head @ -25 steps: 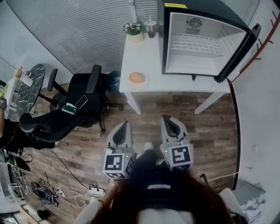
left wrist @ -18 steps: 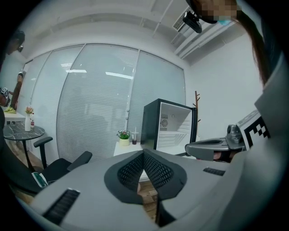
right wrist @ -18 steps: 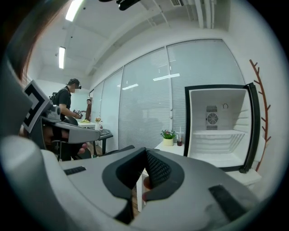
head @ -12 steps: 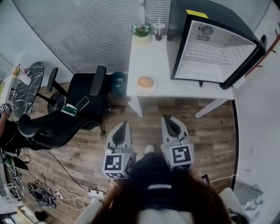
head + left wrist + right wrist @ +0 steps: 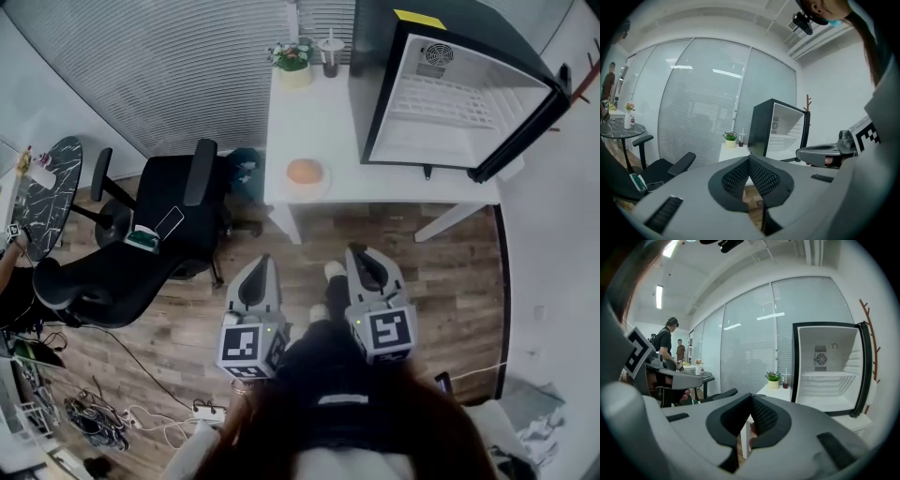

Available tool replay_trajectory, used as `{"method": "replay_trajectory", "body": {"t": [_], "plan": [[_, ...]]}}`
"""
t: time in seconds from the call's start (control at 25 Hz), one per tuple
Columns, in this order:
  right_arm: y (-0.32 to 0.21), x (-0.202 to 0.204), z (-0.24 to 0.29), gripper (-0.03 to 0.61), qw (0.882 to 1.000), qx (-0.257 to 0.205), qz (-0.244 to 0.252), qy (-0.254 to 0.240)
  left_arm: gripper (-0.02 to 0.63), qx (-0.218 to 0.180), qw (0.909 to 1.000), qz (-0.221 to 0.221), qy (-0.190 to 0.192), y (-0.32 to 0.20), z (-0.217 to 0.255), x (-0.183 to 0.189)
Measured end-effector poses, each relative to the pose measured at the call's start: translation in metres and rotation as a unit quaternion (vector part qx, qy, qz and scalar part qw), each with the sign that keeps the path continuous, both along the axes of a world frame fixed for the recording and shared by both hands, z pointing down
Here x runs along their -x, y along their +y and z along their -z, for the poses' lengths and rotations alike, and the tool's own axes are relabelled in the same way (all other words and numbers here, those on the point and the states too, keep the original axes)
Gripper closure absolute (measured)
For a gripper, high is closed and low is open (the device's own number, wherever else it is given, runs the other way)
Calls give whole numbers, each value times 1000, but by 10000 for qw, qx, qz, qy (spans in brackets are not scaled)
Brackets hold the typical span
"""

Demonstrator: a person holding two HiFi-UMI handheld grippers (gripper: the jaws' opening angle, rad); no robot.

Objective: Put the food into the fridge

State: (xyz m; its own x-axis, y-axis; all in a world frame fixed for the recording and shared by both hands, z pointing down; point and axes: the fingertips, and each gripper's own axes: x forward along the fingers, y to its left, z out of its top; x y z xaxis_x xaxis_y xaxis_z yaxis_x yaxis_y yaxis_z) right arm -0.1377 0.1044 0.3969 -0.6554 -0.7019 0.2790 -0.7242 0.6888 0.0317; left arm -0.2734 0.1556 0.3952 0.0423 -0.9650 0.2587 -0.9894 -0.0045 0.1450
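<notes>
Standing short of the worktop, over wooden floor, with the left gripper and the right gripper side by side. Each clamped fully together on nothing, aimed roughly at the worktop's front edge.

Not yet at the food: round, orange-brown, sitting on a small plate near the front edge, toward the front-left corner. To its right, filling the right half of the worktop, the fridge, its door swung wide to the right, the white inside bare as far as can be seen. At the back edge, a potted plant and a cup with a straw, well apart from the food.

Likely trouble from here:
- Arriving with jaws closed and shoving the food or plate along the worktop, perhaps off the nearby front edge. Best to open wide before reaching it.
- Judging by the round, soft look, squashing it under a hard pinch, or letting it roll out of a light one.
- Clipping the fridge's left wall or the door's edge on the way in.
- Snagging on the office chair near the worktop's left side.
</notes>
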Motion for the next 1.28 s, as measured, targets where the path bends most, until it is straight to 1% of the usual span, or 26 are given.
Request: {"method": "replay_trajectory", "body": {"t": [0.24, 0.48, 0.76, 0.92, 1.08, 1.16, 1.28], "plan": [[-29, 14, -3, 580, 9998, -85, 161, -41, 612, 67, 9999, 70, -96, -25, -5, 3], [-66, 24, -3, 580, 9997, -116, 224, -43, 611, 124, 9996, 196, -190, -59, -8, 15], [-104, 30, -5, 580, 9997, -68, 248, 9, 612, 128, 9993, 302, -160, -94, -8, 25], [-119, 33, -13, 580, 9993, -56, 319, 177, 611, 214, 9990, 365, -151, -110, -14, 31], [-134, 37, -18, 580, 9993, -52, 348, 127, 611, 326, 9986, 390, -173, -124, -21, 34], [-143, 37, -21, 580, 9994, 12, 334, 119, 611, 380, 9984, 386, -156, -131, -25, 34], [-153, 35, -30, 580, 9991, 250, 307, 147, 611, 451, 9982, 383, -110, -141, -31, 34]]}}
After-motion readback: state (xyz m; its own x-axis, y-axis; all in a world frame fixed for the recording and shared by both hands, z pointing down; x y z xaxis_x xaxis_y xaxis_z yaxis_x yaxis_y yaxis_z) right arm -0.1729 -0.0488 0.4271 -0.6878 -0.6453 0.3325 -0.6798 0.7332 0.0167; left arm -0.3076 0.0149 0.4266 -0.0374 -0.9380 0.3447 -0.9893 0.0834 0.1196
